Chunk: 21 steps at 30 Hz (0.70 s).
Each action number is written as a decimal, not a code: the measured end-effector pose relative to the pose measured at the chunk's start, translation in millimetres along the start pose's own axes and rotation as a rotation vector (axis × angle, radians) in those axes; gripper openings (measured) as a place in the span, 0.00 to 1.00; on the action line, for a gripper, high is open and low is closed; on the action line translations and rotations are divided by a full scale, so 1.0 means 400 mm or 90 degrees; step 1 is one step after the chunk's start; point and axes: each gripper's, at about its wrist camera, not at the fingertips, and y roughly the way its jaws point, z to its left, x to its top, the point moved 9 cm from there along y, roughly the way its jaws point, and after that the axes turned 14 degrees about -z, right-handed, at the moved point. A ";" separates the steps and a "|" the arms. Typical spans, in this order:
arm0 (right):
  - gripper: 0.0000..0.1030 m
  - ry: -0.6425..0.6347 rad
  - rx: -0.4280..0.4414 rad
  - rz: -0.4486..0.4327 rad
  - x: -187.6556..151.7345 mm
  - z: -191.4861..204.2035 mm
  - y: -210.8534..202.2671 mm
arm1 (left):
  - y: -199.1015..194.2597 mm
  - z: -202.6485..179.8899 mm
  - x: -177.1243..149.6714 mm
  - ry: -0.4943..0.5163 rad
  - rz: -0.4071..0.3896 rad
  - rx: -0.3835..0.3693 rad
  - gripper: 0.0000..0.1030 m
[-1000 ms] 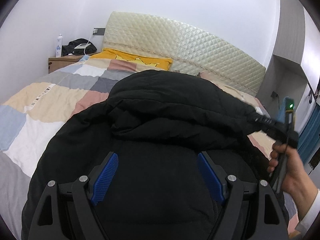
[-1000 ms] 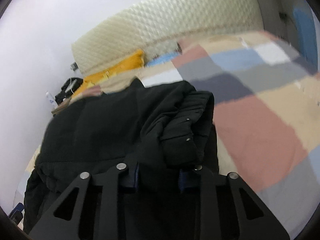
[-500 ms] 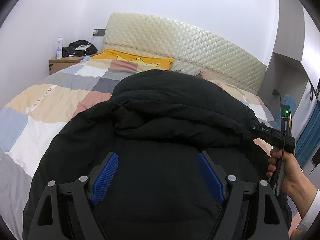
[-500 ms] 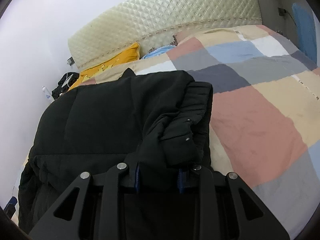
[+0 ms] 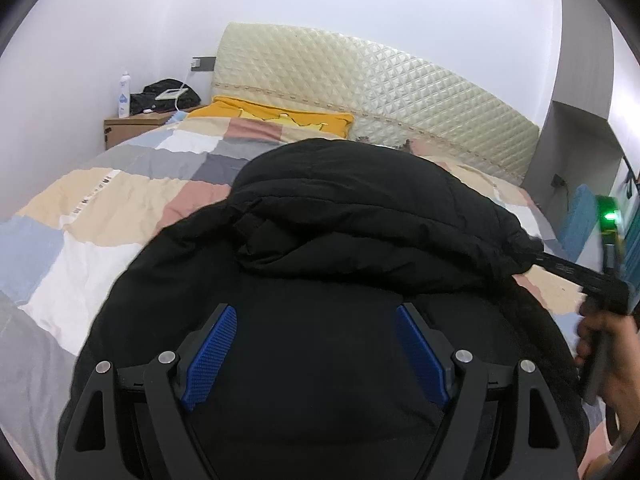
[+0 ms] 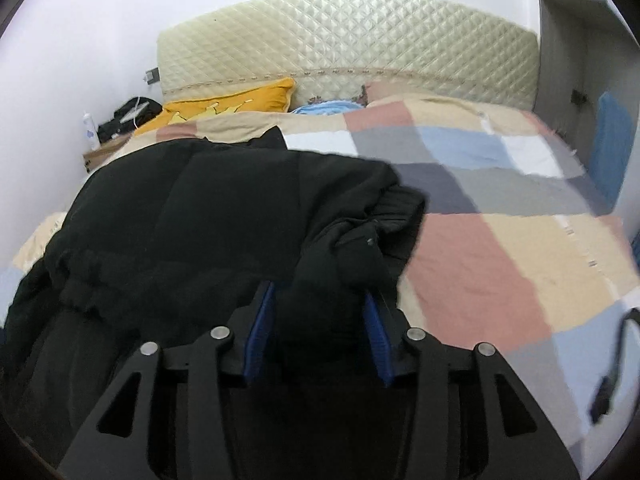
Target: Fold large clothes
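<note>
A large black padded jacket (image 5: 340,216) lies on the patchwork bed, folded over on itself. My left gripper (image 5: 316,340) is open just above the jacket's near part, blue pads (image 5: 212,356) wide apart, holding nothing. In the right wrist view the jacket (image 6: 192,216) fills the left side, and its sleeve with a ribbed cuff (image 6: 396,216) lies across it. My right gripper (image 6: 320,332) has its jaws partly open around a bunch of the sleeve. The right gripper also shows in the left wrist view (image 5: 568,268) at the jacket's right edge.
The patchwork quilt (image 6: 500,248) covers the bed. A yellow pillow (image 5: 280,118) and a quilted cream headboard (image 5: 380,92) are at the far end. A bedside box with a bottle (image 5: 124,100) stands far left. A grey cabinet (image 5: 576,92) stands right.
My right gripper carried the sleeve leftward over the jacket, and its jaws have widened around the fabric. My left gripper has stayed open and nearly still.
</note>
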 end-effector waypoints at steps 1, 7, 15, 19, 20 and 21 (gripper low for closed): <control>0.45 -0.004 -0.003 -0.004 0.006 0.004 -0.026 | -0.006 0.001 0.003 0.001 -0.004 0.002 0.79; 0.45 0.033 0.061 -0.060 0.041 0.089 -0.210 | -0.042 0.007 0.022 0.013 -0.034 0.009 0.79; 0.45 0.033 0.103 -0.052 -0.075 0.157 -0.409 | -0.048 0.031 0.016 0.011 -0.039 0.017 0.79; 0.45 0.053 0.095 -0.077 -0.059 0.129 -0.474 | -0.077 0.059 0.026 -0.016 -0.040 0.020 0.79; 0.45 0.060 0.094 -0.081 -0.053 0.116 -0.488 | -0.088 0.067 0.031 -0.022 -0.041 0.019 0.79; 0.45 0.068 0.091 -0.085 -0.044 0.095 -0.507 | -0.097 0.074 0.035 -0.026 -0.041 0.020 0.79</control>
